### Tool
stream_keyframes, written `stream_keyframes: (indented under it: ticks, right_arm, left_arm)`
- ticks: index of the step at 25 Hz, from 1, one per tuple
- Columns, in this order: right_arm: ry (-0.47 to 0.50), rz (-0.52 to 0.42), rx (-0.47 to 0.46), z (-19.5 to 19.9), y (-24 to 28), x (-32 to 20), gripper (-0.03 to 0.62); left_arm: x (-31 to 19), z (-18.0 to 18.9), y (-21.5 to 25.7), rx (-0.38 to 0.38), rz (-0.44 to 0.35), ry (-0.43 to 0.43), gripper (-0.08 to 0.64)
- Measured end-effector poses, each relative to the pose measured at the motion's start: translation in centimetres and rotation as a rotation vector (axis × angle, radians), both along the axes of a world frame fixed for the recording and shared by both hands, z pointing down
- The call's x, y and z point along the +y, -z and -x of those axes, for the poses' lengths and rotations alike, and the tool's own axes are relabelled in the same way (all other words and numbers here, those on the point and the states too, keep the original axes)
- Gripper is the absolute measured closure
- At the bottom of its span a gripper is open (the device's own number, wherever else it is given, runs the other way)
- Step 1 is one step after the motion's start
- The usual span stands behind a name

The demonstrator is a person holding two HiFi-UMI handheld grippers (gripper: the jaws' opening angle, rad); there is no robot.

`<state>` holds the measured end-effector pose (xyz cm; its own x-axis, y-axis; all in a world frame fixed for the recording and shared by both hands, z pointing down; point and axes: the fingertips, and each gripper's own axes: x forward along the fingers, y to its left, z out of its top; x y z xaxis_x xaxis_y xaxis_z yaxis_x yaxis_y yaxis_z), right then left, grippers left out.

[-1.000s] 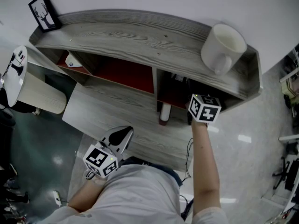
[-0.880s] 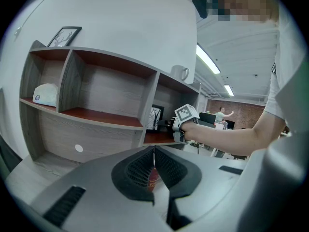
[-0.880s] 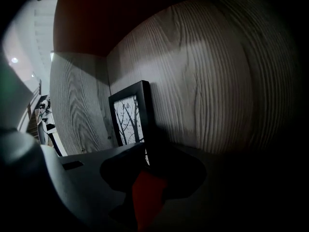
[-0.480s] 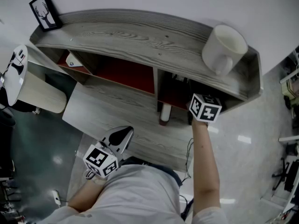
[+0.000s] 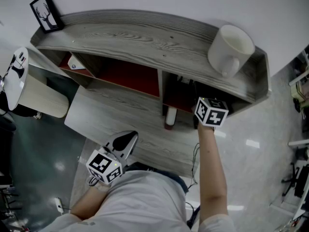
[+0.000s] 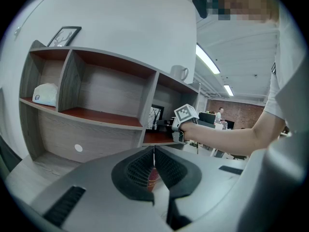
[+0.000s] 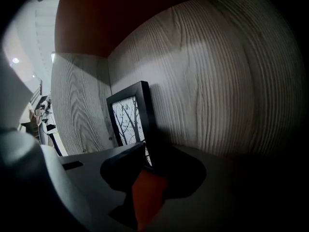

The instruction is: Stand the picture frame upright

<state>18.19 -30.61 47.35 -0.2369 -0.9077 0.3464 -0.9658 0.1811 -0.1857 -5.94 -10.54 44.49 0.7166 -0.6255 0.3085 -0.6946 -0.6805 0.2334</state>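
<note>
**Right gripper on frame, inside right-hand cubby**

Right gripper (image 7: 149, 161): jaws part-way in, and they look closed on the lower right edge of the picture frame (image 7: 131, 122). Left pad sits over the front face, the other jaw behind the rail. Left gripper (image 6: 153, 153): jaws together, nothing held, parked low in front of the shelf unit (image 5: 145, 37).

Frame is upright or close to it, at the back of the cubby, by the grey back wall (image 7: 217, 81), with the tree print facing out.

Handling, my read:
- Light and stiff, so it won't flex.
- The black rail looks smooth and could slip or pivot in a corner grip.
- The front is probably glass, so keep the pads on the rail and low.
- Let go only once it bears on its own.

Can't see:
- The frame's foot or any stand.
- Whether it touches the back wall or just sits near it.
- The frame at all in the head view, where the top board covers the cubby.
- Right half of the right gripper view, which is in deep shadow.

Mug (image 5: 231, 47) and a second frame (image 5: 46, 11) sit on top, well apart from the work.
</note>
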Motion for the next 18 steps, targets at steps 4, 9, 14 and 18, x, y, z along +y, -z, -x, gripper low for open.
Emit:
stream_keyframes:
  ticks: [4, 9, 14, 18]
  right_arm:
    - [0.003, -0.001, 0.012, 0.18, 0.26, -0.31, 0.486]
    - [0.000, 0.004, 0.013, 0.12, 0.23, -0.40, 0.496]
    - [0.017, 0.024, -0.004, 0.30, 0.30, -0.16, 0.502]
    - [0.030, 0.056, -0.025, 0.45, 0.23, 0.41, 0.503]
  left_arm:
    - [0.07, 0.07, -0.10, 0.005, 0.000, 0.004, 0.543]
    - [-0.01, 0.20, 0.03, 0.000, -0.006, 0.005, 0.543]
    - [0.09, 0.21, -0.03, 0.010, -0.003, 0.011, 0.543]
    - [0.13, 0.11, 0.05, -0.002, -0.002, 0.005, 0.543]
